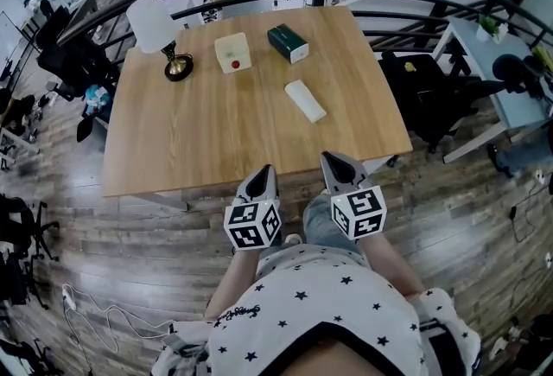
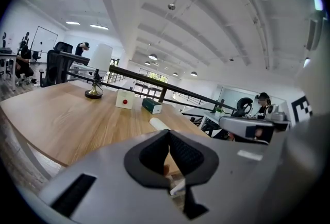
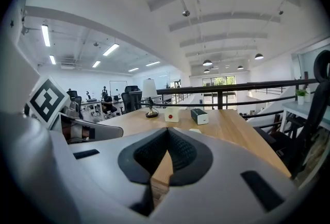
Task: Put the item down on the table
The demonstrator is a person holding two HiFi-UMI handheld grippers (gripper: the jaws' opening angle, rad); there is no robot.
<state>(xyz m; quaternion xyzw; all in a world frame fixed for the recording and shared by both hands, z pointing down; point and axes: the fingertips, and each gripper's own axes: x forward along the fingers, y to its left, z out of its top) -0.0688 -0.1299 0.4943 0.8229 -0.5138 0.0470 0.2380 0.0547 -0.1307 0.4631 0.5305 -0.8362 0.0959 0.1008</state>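
Both closed and empty, left tongs (image 1: 265,172) and right tongs (image 1: 333,160) hover at the near edge of the tabletop (image 1: 216,137).

Showing no readable words, brands or numbers anywhere. Carrying only black-and-white square markers, not lettering, on the cubes of the left gripper (image 1: 264,171) and right gripper (image 1: 331,158), lower centre of the head view. Bearing just a red dot on the white box (image 1: 233,52), upper centre.
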